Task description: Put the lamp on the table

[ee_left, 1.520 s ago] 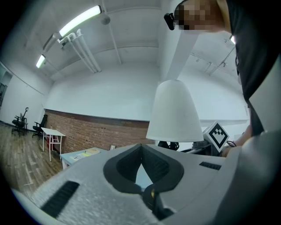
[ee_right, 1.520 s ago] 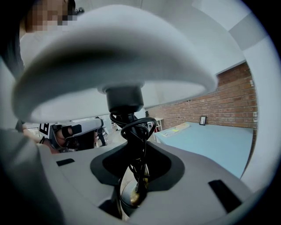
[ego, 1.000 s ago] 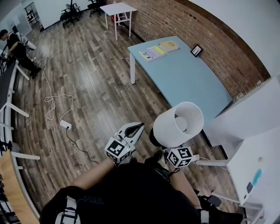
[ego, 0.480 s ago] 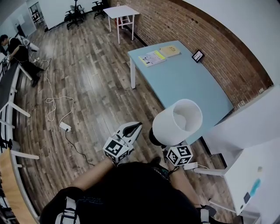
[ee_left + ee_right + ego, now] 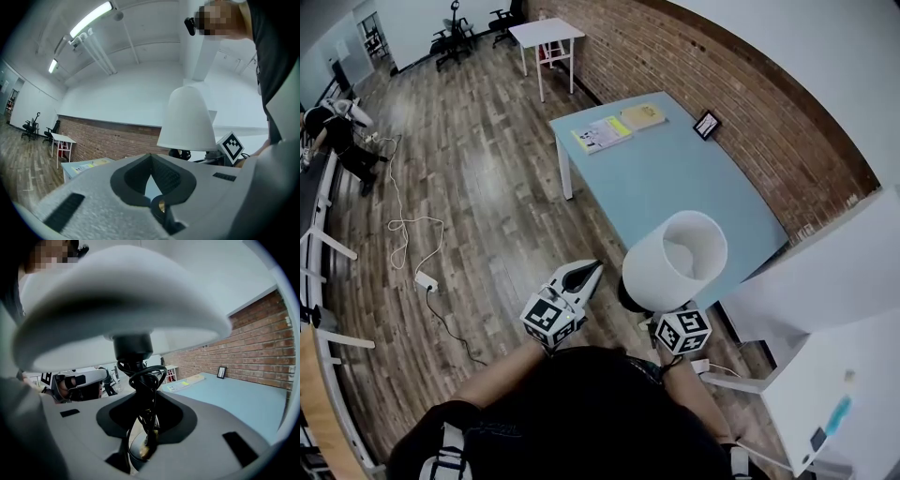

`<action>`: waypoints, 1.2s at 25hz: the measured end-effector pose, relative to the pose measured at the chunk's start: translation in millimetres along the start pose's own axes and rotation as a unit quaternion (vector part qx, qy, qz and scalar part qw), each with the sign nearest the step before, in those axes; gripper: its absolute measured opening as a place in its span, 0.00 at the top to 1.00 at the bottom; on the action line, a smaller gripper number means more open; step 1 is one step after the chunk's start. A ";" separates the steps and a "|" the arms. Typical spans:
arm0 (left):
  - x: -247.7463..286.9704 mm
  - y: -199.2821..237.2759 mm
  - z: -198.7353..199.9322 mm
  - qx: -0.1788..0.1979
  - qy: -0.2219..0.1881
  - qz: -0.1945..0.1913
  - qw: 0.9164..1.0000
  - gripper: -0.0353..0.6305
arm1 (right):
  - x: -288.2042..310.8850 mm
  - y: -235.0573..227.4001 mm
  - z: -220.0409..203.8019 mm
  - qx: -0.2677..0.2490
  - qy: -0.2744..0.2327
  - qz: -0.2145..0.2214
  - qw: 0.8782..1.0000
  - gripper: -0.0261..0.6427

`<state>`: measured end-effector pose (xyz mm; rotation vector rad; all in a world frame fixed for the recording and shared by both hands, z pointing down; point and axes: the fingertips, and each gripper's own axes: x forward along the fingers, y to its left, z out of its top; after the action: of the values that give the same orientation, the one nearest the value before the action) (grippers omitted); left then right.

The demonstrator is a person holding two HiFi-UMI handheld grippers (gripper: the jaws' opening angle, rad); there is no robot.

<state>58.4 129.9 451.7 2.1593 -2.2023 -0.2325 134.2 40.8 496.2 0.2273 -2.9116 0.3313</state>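
The lamp, with a white shade (image 5: 675, 261) and a black stem, is upright over the wood floor near the near end of the light blue table (image 5: 675, 183). My right gripper (image 5: 654, 314) is shut on the stem below the shade. In the right gripper view the stem (image 5: 133, 348) and its coiled black cord (image 5: 146, 380) stand between the jaws of my right gripper (image 5: 140, 401), with the shade (image 5: 122, 296) overhead. My left gripper (image 5: 584, 274) is held beside the lamp, shut and holding nothing. In the left gripper view its jaws (image 5: 151, 157) meet, and the shade (image 5: 187, 119) shows at the right.
Papers (image 5: 600, 134), a yellow book (image 5: 645, 115) and a small picture frame (image 5: 706, 124) lie at the table's far end by the brick wall (image 5: 750, 103). A white desk (image 5: 830, 375) stands at the right. A power strip with cable (image 5: 422, 279) lies on the floor at the left.
The blue table has drawn nearer and slid left in the head view as the person walks toward it. Both grippers keep their places in the view, and the lamp stays in the right one.
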 end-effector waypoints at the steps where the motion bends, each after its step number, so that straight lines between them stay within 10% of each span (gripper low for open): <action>1: 11.8 -6.0 -2.6 -0.003 0.002 0.000 1.000 0.93 | -4.4 -11.9 1.3 0.001 0.003 0.000 1.000 0.80; 30: 150.2 -8.6 -17.5 -0.010 0.016 -0.040 0.999 0.93 | 1.3 -127.7 18.8 0.022 0.003 -0.020 1.000 0.80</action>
<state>65.6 -21.3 457.3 2.2267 -2.0909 -0.2208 151.8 -86.8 504.8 0.2901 -2.8911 0.3886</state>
